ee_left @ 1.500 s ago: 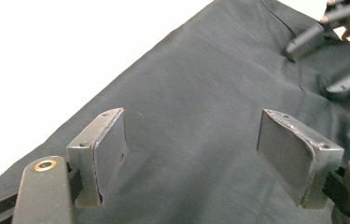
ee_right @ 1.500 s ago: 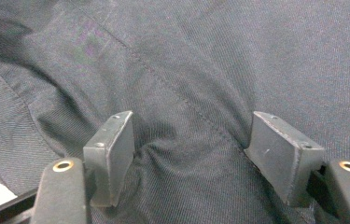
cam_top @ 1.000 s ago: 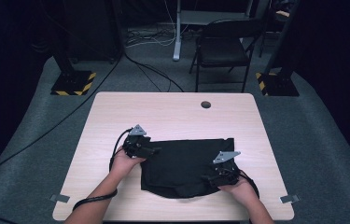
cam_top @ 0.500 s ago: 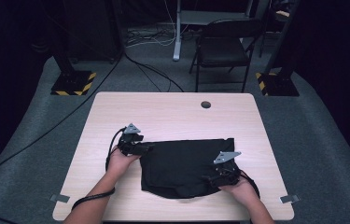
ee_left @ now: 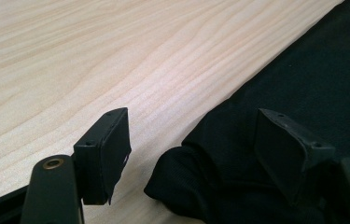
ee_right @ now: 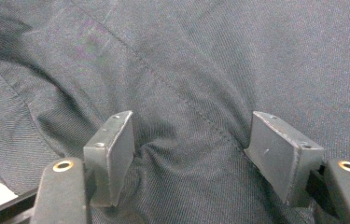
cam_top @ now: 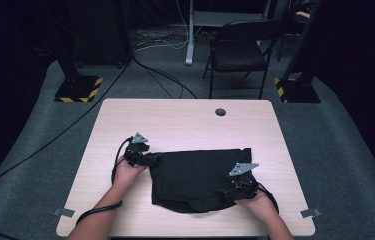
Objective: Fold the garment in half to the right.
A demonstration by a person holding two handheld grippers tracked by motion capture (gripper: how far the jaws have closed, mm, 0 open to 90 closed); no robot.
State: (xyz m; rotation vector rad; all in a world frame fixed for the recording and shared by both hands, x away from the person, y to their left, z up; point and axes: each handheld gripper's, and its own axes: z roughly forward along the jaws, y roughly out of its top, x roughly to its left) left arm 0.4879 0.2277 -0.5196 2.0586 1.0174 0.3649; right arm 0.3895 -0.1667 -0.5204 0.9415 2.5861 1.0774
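Black woven cloth garment (cam_top: 200, 177) lies flat at lower centre of the pale wood table (cam_top: 185, 120); soft, light, limp, so I'd pinch a seamed edge. My left gripper (ee_left: 191, 154) gapes over its bunched corner; my right gripper (ee_right: 189, 156) is open, pads pressing a ridge of fabric. Grey carpet, folding chair (cam_top: 237, 50) upper frame.

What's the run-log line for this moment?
left tool: open at cloth edge | right tool: open, pressed on cloth | cloth: flat on table
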